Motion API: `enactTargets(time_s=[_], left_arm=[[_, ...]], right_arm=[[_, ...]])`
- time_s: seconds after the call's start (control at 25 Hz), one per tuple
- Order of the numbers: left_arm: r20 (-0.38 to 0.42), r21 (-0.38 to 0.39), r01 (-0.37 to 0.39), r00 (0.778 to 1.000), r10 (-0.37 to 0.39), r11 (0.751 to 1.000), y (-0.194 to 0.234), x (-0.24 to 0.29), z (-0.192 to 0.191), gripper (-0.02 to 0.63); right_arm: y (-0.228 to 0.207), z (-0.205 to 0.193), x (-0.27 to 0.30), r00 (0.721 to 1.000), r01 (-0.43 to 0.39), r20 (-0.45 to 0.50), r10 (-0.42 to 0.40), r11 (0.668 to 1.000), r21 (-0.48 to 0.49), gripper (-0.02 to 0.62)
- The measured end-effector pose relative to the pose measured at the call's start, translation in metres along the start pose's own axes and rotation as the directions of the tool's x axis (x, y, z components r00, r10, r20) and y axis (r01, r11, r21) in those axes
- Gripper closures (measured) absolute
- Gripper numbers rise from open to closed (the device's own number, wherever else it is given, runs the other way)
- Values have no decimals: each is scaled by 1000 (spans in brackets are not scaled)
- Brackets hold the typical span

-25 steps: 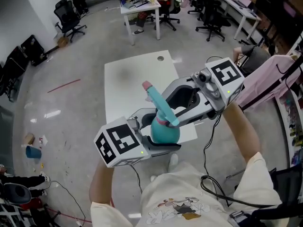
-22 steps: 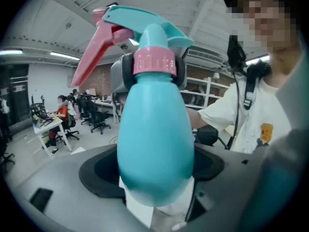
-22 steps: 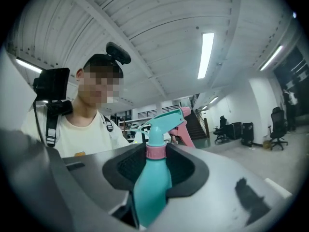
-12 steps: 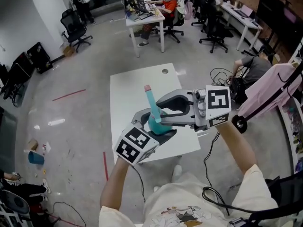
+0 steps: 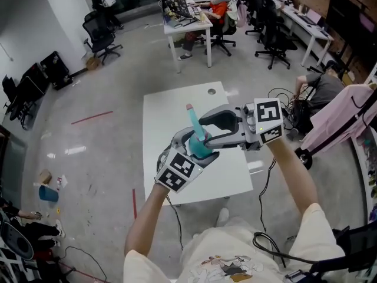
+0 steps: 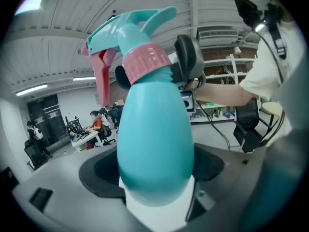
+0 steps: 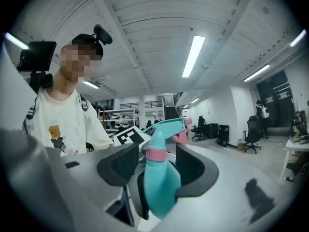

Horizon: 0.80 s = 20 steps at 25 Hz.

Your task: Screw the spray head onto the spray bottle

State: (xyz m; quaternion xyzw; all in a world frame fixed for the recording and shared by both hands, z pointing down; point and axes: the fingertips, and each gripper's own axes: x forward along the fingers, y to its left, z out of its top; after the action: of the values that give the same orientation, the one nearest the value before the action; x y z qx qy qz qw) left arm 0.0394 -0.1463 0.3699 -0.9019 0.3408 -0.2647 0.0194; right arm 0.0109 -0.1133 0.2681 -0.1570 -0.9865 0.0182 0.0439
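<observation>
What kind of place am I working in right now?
Most likely an open-plan office or lab workspace. Black office chairs stand around white desks in the background, a person sits at one of them, and the white work table stands on a polished floor.

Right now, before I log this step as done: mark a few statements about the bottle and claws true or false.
1. The left claw grips the teal spray bottle by its body. True.
2. The spray head is off the bottle. False: it sits on the bottle's neck.
3. The right claw is clamped on the pink collar. False: its jaws have just been opening; the collar stands between them with a gap showing.
4. The trigger is pink. True.
</observation>
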Motion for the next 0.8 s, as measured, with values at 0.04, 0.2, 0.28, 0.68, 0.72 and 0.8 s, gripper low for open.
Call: enactTargets(time_s=[0.04,0.2,0.28,0.68,0.72,0.8], left_arm=[[-10,19,-10,1000,10,1000,1,2,-4,198],[-17,57,-5,1000,6,998,2,16,-14,198],[-18,69,12,1000,-11,998,2,27,-15,198],[-79,83,15,997,-8,996,5,53,-40,198],[-80,72,28,997,-22,997,7,52,-42,198],[-53,18,84,995,-83,996,10,49,-42,199]], right_arm=[[2,1,-2,1000,-23,10,23,1000,11,370],[-2,-7,-8,995,-96,-20,97,994,43,370],[-8,-16,-10,988,-135,-64,138,990,49,370],[-25,-54,-13,968,-225,-97,232,971,75,463],[-28,-54,-11,969,-226,-85,231,972,68,463],[-36,-51,-10,974,-219,-40,222,974,62,463]])
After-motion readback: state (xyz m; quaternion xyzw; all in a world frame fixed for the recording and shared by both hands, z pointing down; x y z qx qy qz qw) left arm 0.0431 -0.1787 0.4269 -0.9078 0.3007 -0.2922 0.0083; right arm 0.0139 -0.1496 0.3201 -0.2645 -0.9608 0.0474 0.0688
